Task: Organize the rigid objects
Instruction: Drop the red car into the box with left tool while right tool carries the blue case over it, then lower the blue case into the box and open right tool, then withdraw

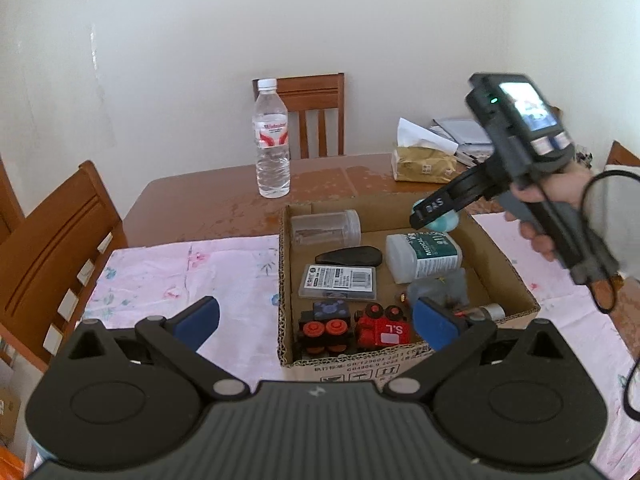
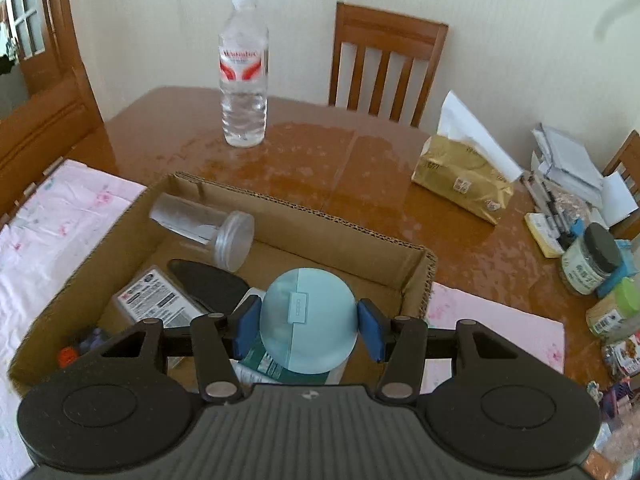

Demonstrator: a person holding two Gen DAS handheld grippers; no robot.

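Over the wooden dining table the right gripper [image 2: 307,325] clenches a round pale-blue case [image 2: 308,318] above the cardboard box [image 2: 320,216], pads at its widest sides, which looks light, stiff and slippery, while the left gripper [image 1: 316,320] hangs released nearby.

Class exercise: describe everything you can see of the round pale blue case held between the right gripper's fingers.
The pale blue case is round, smooth and matte, seemingly plastic, in two blue tones meeting at a vertical seam. A small rectangular clasp with tiny lettering sits on that seam, and the case looks closed. The right gripper holds it from both sides with its blue fingers, above the cardboard box and over a white medical bottle. Whether it touches that bottle is unclear.
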